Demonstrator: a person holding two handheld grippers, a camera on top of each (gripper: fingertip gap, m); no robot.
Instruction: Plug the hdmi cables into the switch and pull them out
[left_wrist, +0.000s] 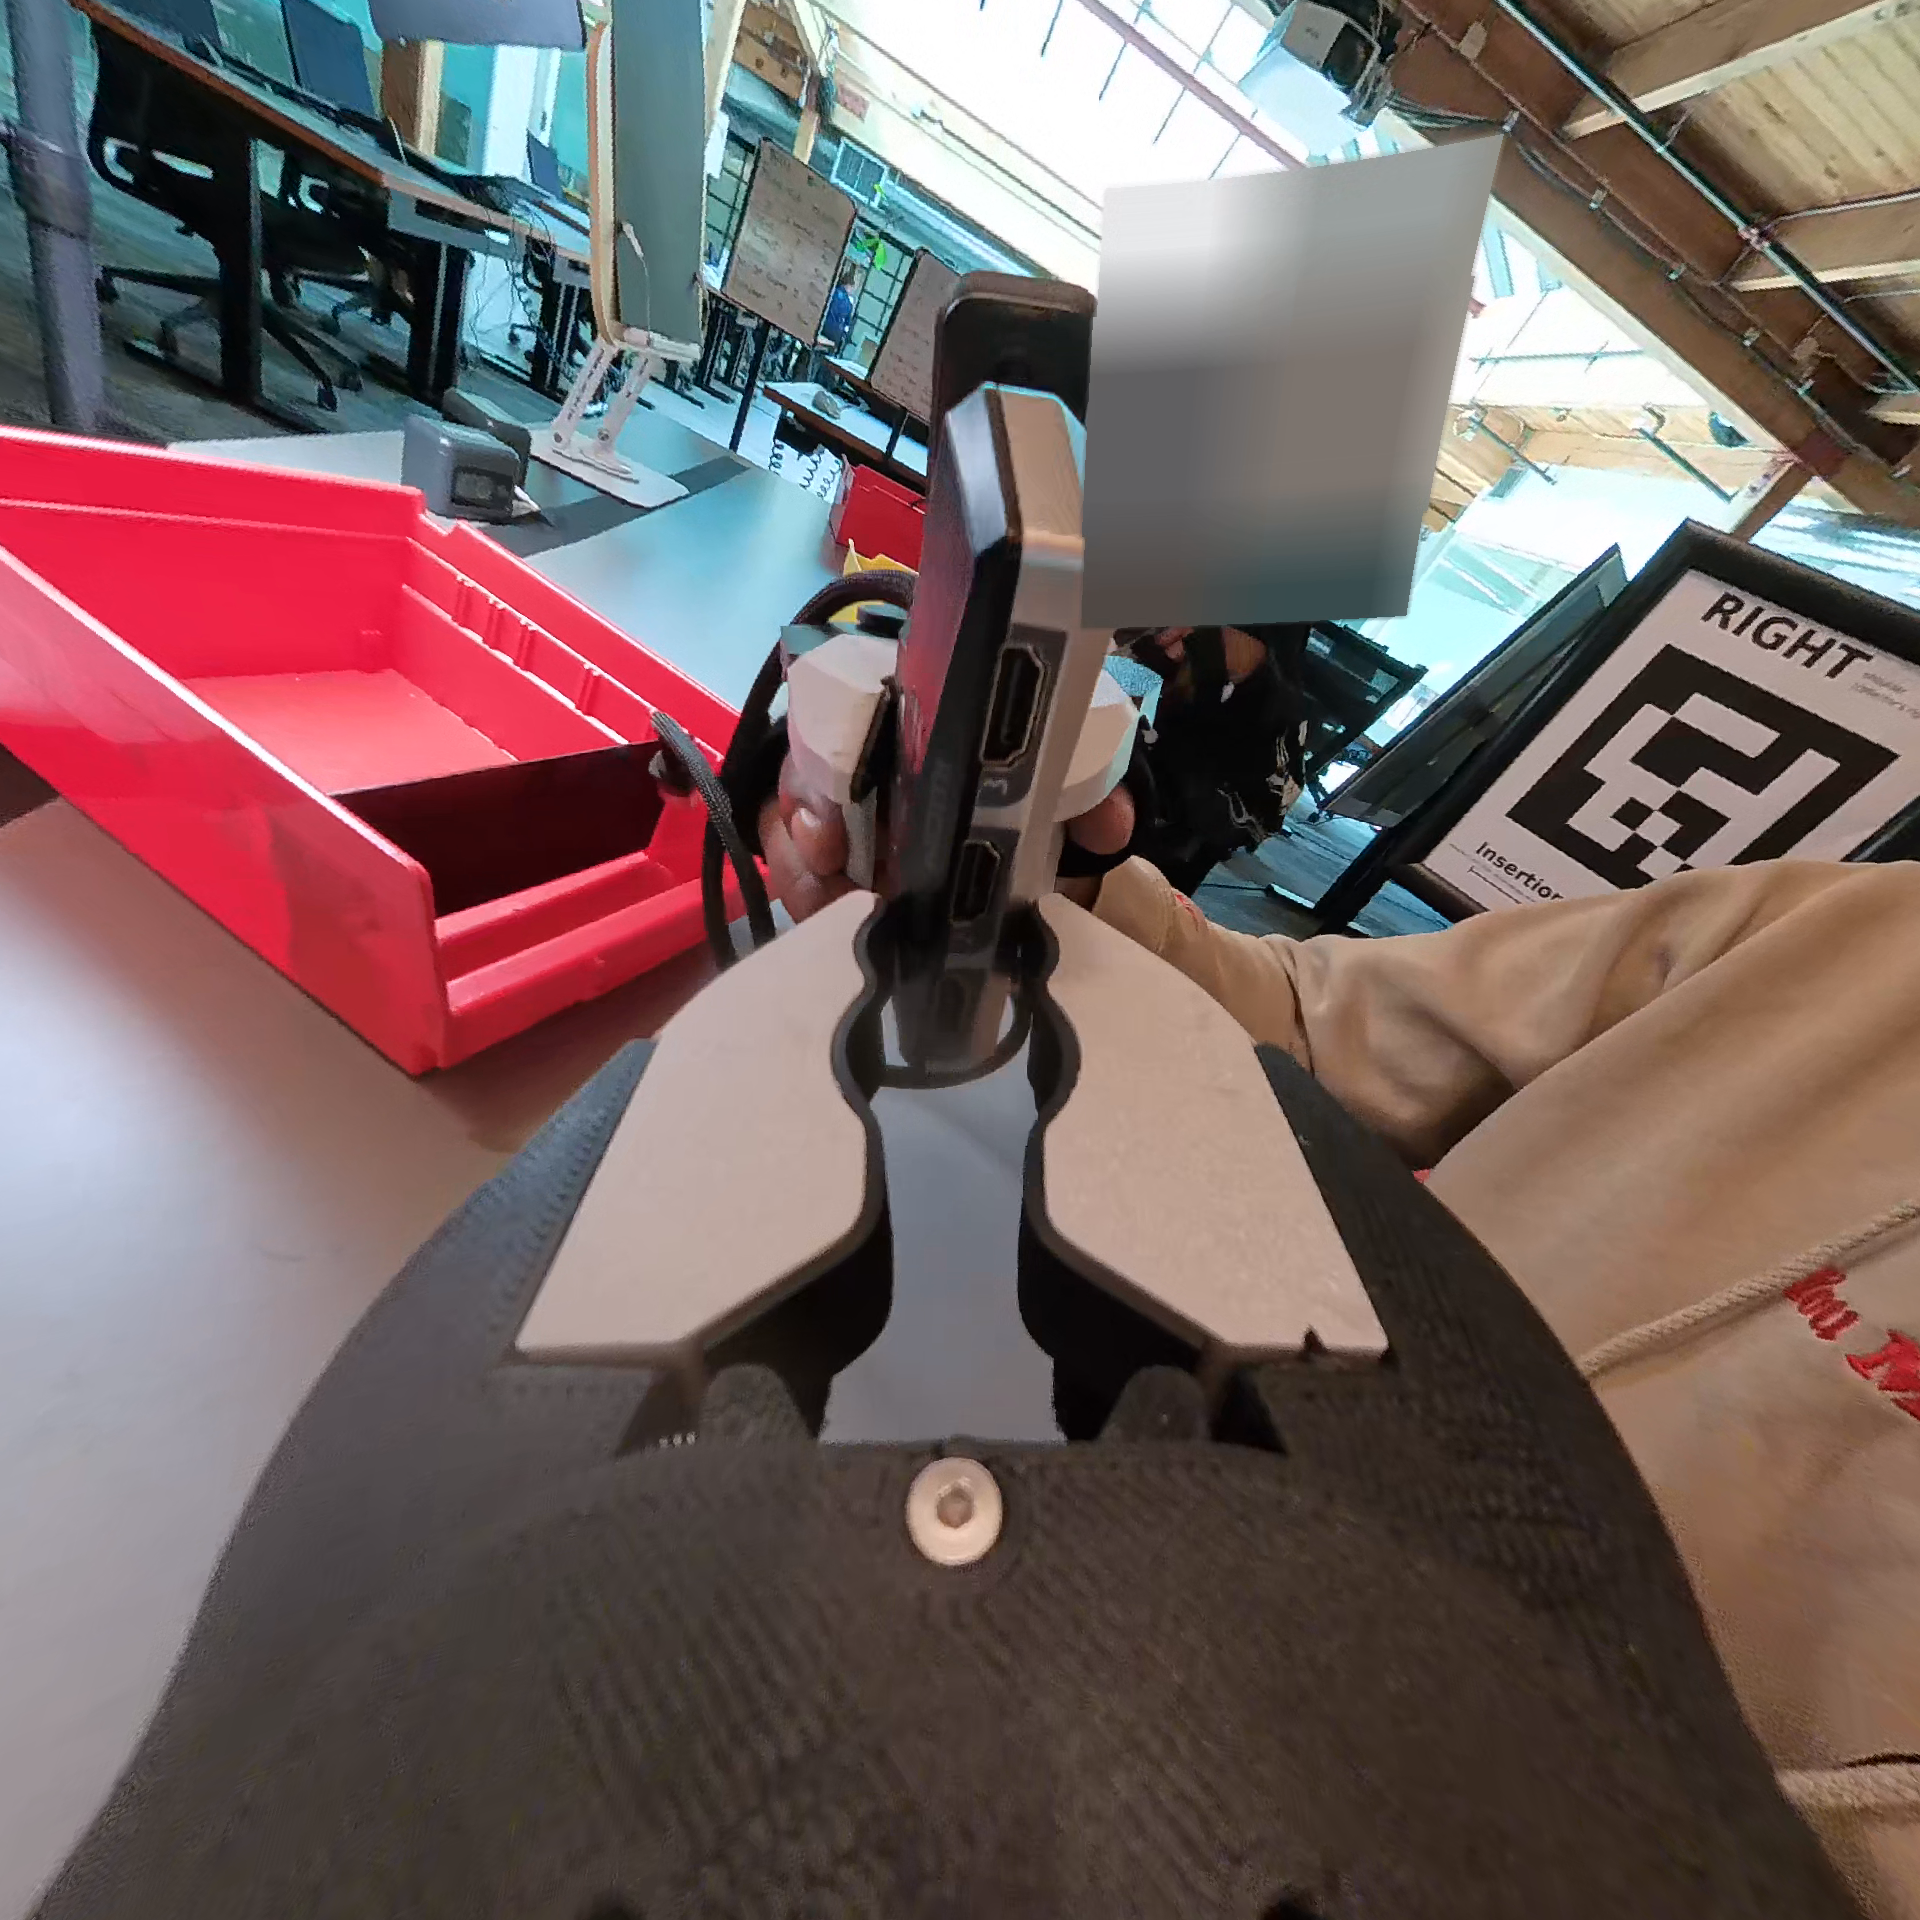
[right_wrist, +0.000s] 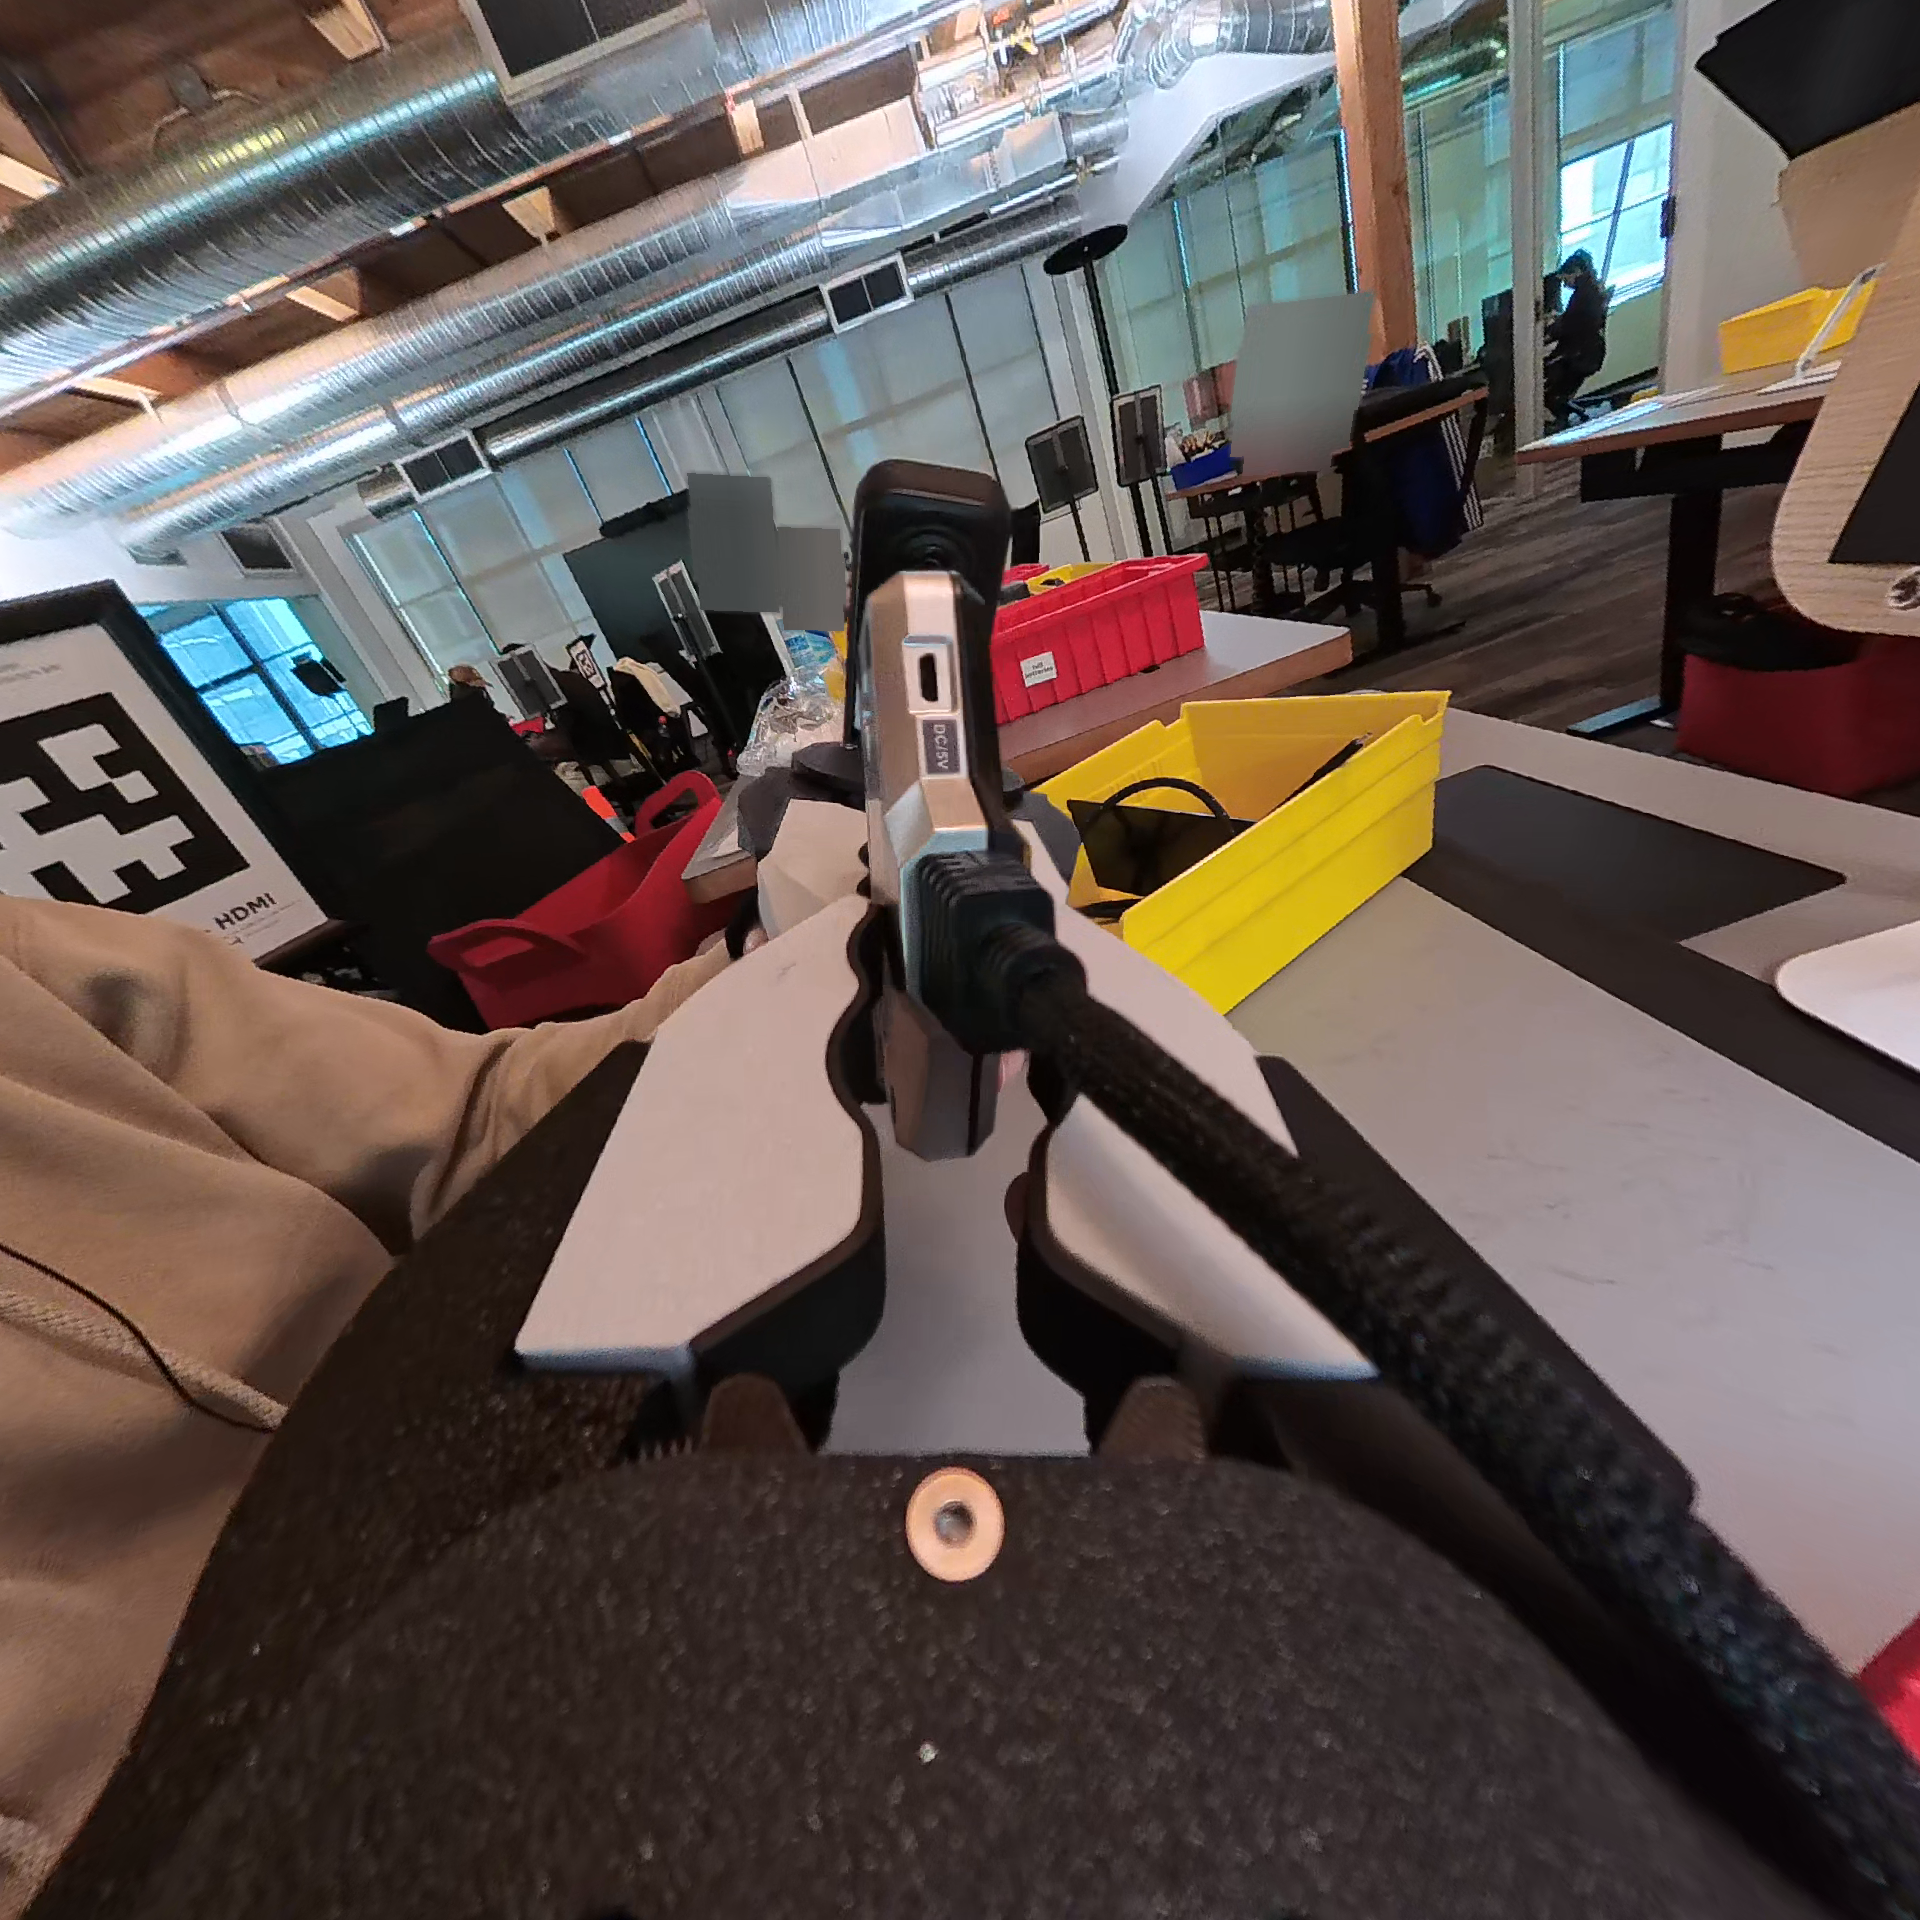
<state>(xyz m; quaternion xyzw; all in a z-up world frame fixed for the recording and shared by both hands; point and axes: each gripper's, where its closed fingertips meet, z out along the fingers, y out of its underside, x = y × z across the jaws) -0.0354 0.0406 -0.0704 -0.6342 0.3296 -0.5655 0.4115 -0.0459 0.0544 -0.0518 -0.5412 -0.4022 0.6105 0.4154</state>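
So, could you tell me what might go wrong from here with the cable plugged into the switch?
1. The left gripper pinches only the lower end of the upright switch, so tugging the plug might lever the switch out of its grip.
2. The stiff braided cable lies across the right gripper and could snag or drag sideways on the plug.
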